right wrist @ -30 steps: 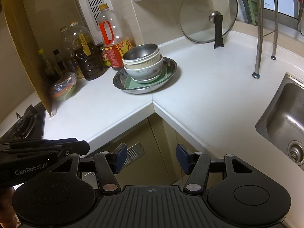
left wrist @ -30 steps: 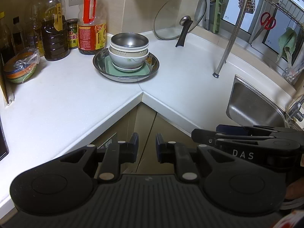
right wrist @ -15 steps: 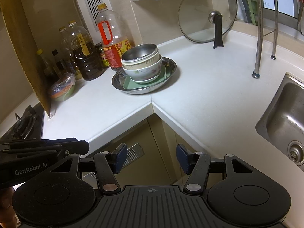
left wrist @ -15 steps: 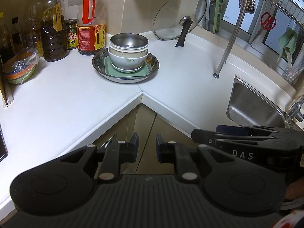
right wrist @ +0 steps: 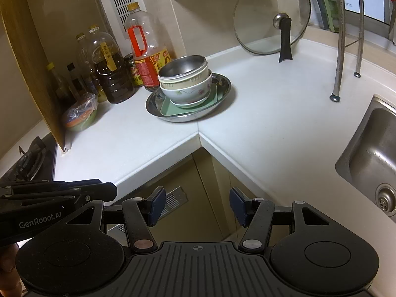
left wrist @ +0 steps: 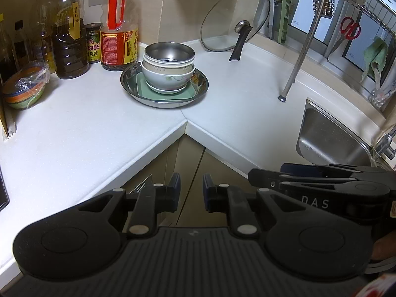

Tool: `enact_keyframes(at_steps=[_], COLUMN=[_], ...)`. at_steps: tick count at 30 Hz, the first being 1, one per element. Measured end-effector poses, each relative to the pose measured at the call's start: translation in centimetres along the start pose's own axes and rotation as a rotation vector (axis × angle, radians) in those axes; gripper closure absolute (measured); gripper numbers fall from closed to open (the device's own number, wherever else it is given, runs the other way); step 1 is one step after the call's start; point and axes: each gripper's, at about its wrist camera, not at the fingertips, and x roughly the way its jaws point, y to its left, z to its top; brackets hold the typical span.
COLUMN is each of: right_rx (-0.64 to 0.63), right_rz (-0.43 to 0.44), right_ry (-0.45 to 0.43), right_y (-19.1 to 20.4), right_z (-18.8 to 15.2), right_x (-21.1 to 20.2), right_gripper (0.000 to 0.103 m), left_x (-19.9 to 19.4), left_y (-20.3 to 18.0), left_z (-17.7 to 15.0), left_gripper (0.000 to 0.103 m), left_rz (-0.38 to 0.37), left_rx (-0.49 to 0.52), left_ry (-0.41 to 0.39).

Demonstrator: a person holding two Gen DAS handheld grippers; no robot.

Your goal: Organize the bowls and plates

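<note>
Well ahead of both sets of fingers, the nested bowls (left wrist: 168, 70) sit in a steel plate (left wrist: 164, 100) — apparently gathered already. Left gripper (left wrist: 190, 193) stands slightly apart, right gripper (right wrist: 197, 206) wider apart — both empty.

Home kitchen: sink (right wrist: 371, 153), oil bottles (left wrist: 118, 24), likely hob (right wrist: 27, 160).

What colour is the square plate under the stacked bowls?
Pale green square plate, clearest in the right wrist view.
</note>
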Motion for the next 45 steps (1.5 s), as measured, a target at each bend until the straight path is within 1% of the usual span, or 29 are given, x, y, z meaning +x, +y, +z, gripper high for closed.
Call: enact_keyframes(at_steps=[34,45], right_rx=[-0.008,-0.010], right_rz=[-0.005,-0.006], right_ry=[0.009,0.011], right_y=[0.7,0.9], right_z=[0.1,0.1], right_x=[0.7,0.7], right_gripper=[0.046,0.046], left_x=[-0.2,-0.7], left_y=[0.5,1.2], left_z=[0.0,-0.3], left_gripper=[0.088,0.088], left_rz=[-0.002,-0.005], left_rx=[-0.007,-0.009], left_ry=[-0.002,-0.004])
